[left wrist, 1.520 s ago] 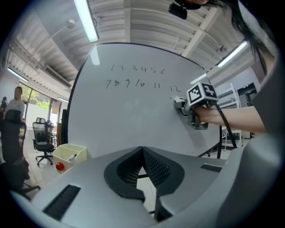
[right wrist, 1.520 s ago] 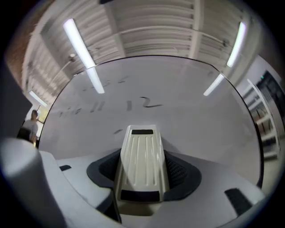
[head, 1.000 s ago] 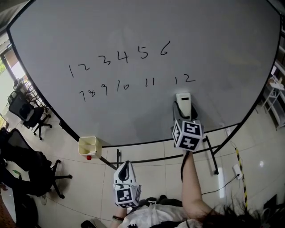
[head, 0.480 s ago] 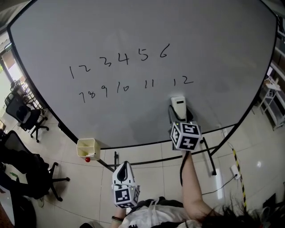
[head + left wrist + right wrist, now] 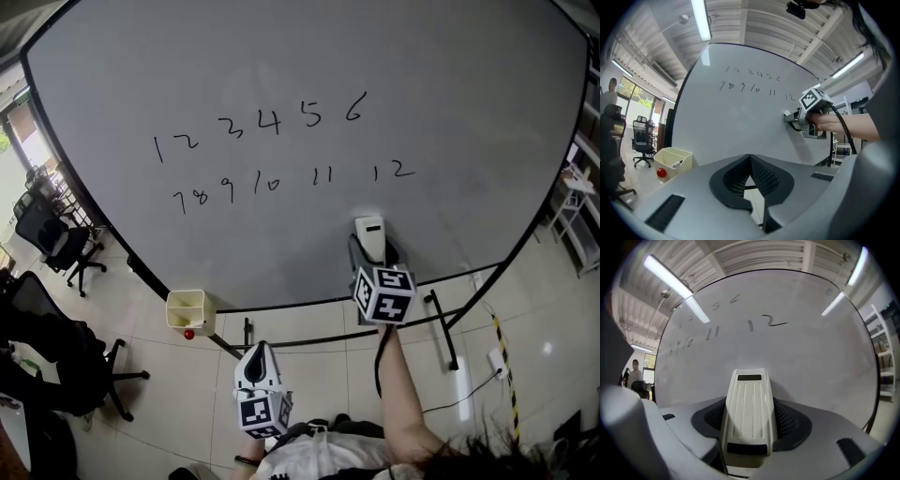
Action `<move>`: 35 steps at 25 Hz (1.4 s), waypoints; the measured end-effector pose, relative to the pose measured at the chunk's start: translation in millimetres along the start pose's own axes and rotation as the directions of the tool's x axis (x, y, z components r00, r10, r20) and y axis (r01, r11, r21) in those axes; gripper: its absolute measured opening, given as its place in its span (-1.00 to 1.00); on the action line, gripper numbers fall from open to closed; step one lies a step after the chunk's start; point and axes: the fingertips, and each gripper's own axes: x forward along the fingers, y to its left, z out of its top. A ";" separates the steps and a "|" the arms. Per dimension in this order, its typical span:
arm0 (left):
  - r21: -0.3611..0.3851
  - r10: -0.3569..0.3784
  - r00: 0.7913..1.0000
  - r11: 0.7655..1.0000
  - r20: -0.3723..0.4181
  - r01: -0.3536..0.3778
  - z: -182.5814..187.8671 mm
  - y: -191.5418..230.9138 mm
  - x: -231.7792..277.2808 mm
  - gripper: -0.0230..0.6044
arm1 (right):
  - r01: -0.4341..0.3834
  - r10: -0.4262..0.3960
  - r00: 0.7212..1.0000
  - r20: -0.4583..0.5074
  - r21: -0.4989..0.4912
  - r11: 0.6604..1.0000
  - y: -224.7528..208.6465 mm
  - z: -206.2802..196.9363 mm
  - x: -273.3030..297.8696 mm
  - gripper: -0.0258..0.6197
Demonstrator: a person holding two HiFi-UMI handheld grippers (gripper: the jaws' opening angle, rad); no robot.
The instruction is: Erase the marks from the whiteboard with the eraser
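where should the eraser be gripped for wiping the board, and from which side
By its two long flanks, coming from its rear end along its length. The eraser is a narrow ribbed block with straight sides, so jaws likely seat best across its width, leaving the front end free toward the whiteboard. The right tool holds it just so, jaws shut on the flanks.

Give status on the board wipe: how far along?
Done: the eraser is gripped in the right hand-held gripper. In hand: it sits at the whiteboard just below the 12, seemingly touching. Left: everything. Both rows, 1 to 6 and 7 to 12, are intact, with no wiped patch visible. The left hand-held gripper hangs low, shut and empty.
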 end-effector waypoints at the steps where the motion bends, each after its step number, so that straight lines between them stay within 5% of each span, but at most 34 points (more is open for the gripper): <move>1: 0.014 -0.009 1.000 1.000 0.007 0.009 1.2 -1.2 -1.4 -0.91 | 0.043 -0.043 0.999 0.007 0.044 0.998 -26.4 2.7 -4.7 -0.08; 4: 0.039 -0.016 1.000 0.999 -0.017 0.017 -2.5 1.4 -7.6 -0.91 | 0.164 -0.176 0.983 0.051 0.190 0.968 -93.0 18.8 -16.9 -0.08; 6: 0.024 -0.003 0.999 1.000 -0.037 0.004 -9.8 6.7 -9.5 -0.91 | 0.140 -0.161 0.983 0.086 0.212 0.967 -78.0 27.8 -13.5 -0.08; 10: -0.009 0.023 1.000 1.000 -0.018 -0.023 -5.0 12.5 -5.1 -0.91 | -0.017 0.019 0.997 0.078 -0.021 1.000 44.8 12.6 6.7 -0.08; 13: -0.014 0.028 1.000 1.000 0.012 -0.028 3.7 12.7 -7.5 -0.91 | -0.015 0.022 0.998 0.056 -0.127 0.992 52.6 8.9 5.7 -0.08; 15: 0.006 0.034 0.999 0.999 0.021 -0.035 4.6 17.7 -11.9 -0.91 | 0.095 -0.094 0.992 0.081 -0.007 0.995 -9.5 15.3 -2.1 -0.08; 17: 0.015 0.047 0.999 0.999 0.008 -0.047 4.7 24.9 -17.4 -0.91 | 0.199 -0.219 0.970 0.102 0.177 0.964 -71.2 18.6 -8.6 -0.08; 19: -0.001 0.068 0.998 0.998 -0.013 -0.068 -0.8 33.9 -23.7 -0.91 | 0.217 -0.252 0.961 0.112 0.257 0.942 -72.5 24.1 -11.1 -0.08; 23: -0.054 0.093 0.996 0.994 -0.012 -0.094 -6.3 46.1 -25.7 -0.91 | 0.041 -0.043 0.992 0.122 0.022 0.999 80.1 29.8 10.7 -0.08; 25: -0.071 0.098 0.995 0.993 0.002 -0.097 -0.7 46.7 -26.2 -0.91 | -0.057 0.072 0.994 0.081 -0.171 0.984 161.8 24.4 22.0 -0.08; 27: -0.072 0.094 0.995 0.993 0.014 -0.093 4.4 45.6 -27.3 -0.91 | -0.083 0.102 0.993 0.055 -0.282 0.956 189.1 20.9 25.5 -0.08; 30: -0.061 0.100 0.995 0.993 0.025 -0.098 3.3 50.7 -30.1 -0.91 | 0.009 0.010 0.997 0.076 -0.245 0.970 126.6 27.3 18.0 -0.08; 33: -0.056 0.100 0.995 0.993 -0.003 -0.100 -2.8 55.5 -33.5 -0.91 | 0.124 -0.124 0.988 0.095 0.013 0.992 33.9 25.6 10.9 -0.08; 35: -0.053 0.100 0.995 0.994 -0.012 -0.100 -7.1 57.8 -36.7 -0.91 | 0.155 -0.165 0.981 0.098 0.100 0.983 19.7 26.0 6.9 -0.08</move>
